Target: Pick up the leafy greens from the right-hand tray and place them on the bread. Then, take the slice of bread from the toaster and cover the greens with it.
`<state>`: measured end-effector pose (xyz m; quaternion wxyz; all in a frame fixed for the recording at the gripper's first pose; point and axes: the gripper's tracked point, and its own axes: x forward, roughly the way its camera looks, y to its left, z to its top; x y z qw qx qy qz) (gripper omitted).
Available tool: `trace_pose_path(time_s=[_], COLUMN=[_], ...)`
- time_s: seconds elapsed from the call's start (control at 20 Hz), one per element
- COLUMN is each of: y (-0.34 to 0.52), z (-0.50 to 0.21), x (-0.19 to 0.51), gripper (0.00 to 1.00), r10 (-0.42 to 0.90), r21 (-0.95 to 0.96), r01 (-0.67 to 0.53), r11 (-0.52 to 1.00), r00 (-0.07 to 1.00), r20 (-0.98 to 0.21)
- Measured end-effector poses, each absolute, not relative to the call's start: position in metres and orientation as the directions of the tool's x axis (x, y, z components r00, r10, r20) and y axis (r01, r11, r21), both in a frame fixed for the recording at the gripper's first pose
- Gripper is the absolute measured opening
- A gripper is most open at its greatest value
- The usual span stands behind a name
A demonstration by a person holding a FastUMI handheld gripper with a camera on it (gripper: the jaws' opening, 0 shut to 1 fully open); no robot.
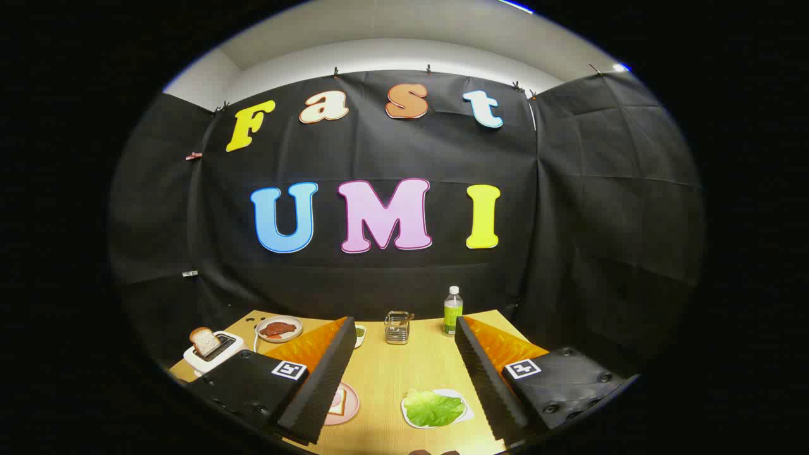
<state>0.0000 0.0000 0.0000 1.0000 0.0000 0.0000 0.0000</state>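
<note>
We see the gripper [404, 373] with its two fingers spread wide apart and nothing between them but bare table [385, 379]. The left finger [322, 385] covers most of a pink plate [347, 404] near the front edge, so we can make out only a sliver of the bread [337, 400] lying on it. Just inside the right finger [490, 385], also near the front edge, a white tray [469, 407] holds the leafy greens [433, 409]: one bright green, crinkled leaf lying flat, its right side close to the finger. Beyond the fingers, at the table's back edge, stand a small metal rack [397, 327] and a bottle [452, 310] with a green label. A small dish [359, 333] shows partly behind the left finger; we cannot tell its contents. At the back left corner sits a plate [279, 328] with something reddish. At the left edge a white toaster [213, 351] holds a slice of bread [205, 341] sticking up, tilted.
</note>
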Motion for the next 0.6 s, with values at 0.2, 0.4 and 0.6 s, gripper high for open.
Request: trace_pose_path(time_s=[0.2, 0.4, 0.6], y=[-0.0002, -0.0027, -0.0051], z=[-0.0043, -0.0096, -0.01], x=[0.0, 0.002, 0.0051], gripper=[0.98, 0.97, 0.97], r10=[0.014, 0.027, 0.035], r21=[-0.003, 0.002, 0.007], r01=[-0.014, -0.026, -0.035], r11=[1.0, 1.0, 0.999], r00=[1.0, 0.999, 0.999], r20=[-0.014, -0.032, -0.034])
